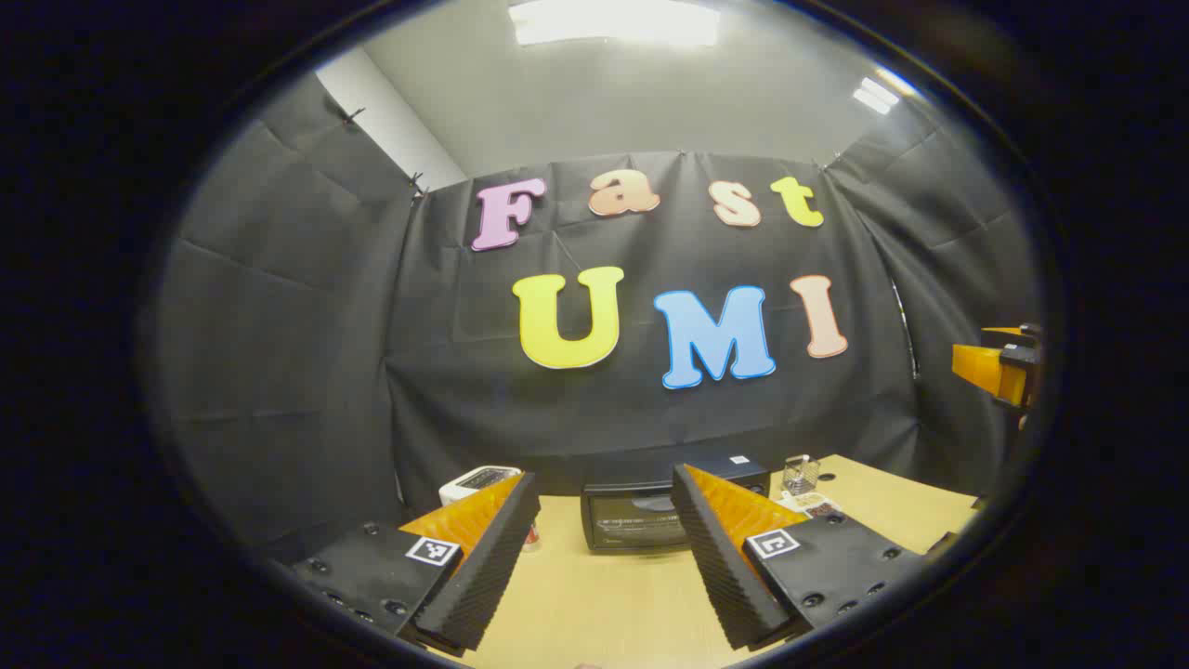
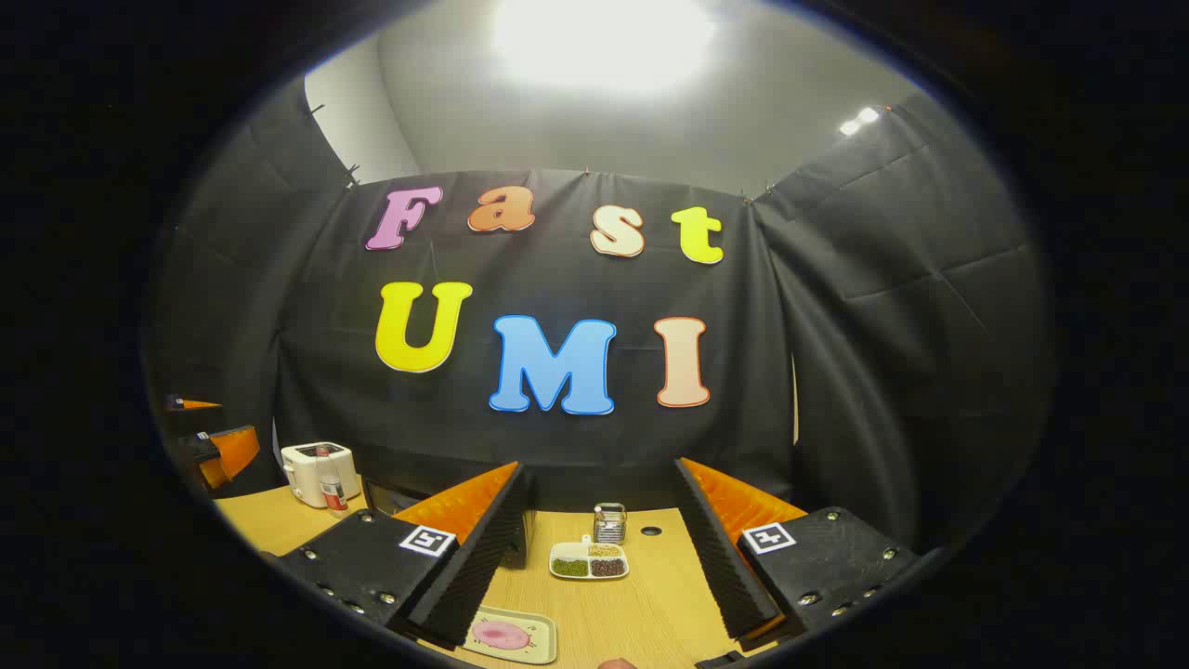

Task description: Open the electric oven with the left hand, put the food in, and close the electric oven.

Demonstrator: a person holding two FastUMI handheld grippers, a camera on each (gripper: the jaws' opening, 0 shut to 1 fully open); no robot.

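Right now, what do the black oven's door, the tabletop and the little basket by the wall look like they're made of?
Black electric oven: its door looks like dark glass, glossy, with faint reflections. Light tan tabletop: probably wood or laminate, matte, faint grain lines. Small wire basket: seemingly thin bare metal, see-through mesh with a slight shine.

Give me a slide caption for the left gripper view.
Open left gripper held above the table, aimed at the closed oven by the back wall.
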